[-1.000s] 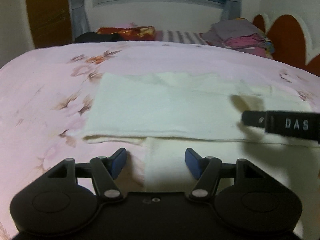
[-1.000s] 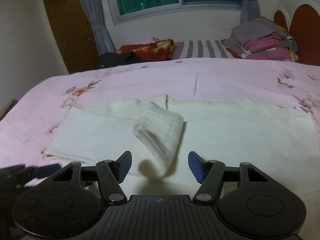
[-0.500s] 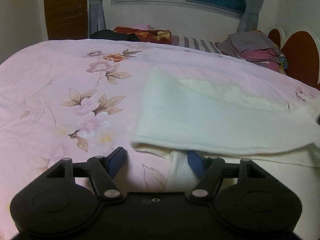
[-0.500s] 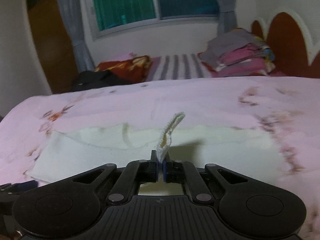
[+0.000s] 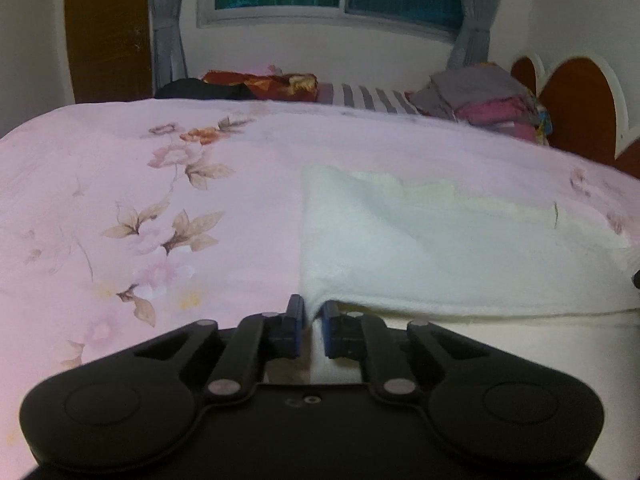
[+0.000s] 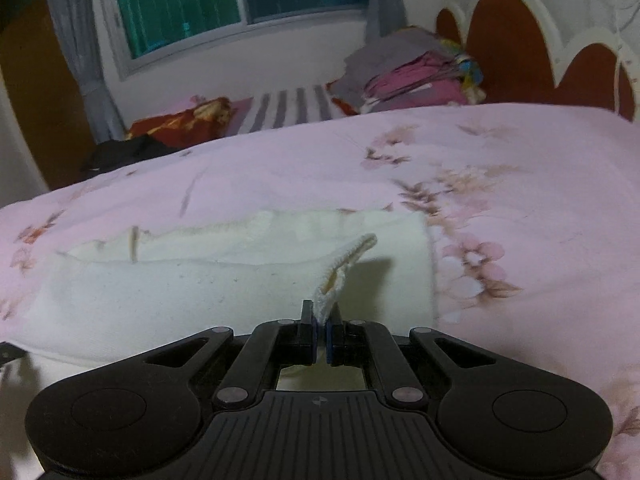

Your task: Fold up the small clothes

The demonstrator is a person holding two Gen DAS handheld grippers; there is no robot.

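Hand-held grippers pinch cream garment

Left hand-held gripper (image 5: pixel 311 322) is closing on the cream garment's (image 5: pixel 440 248) near-left corner — right hand-held gripper (image 6: pixel 321 334) is clamped on its ribbed cuff (image 6: pixel 344 268). Garment lies on the pink floral bed (image 5: pixel 160 216). No readable writing.

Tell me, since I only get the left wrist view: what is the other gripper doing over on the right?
Observer: The right gripper is shut on a ribbed cuff of the cream garment.
Operator: Is that cuff lying flat?
Observer: No, it stands up off the cloth, slanting away to the right, and casts a shadow on it.
Operator: Where does the garment end on that side?
Observer: In a straight edge on the pink floral bedspread, beside a printed flower.
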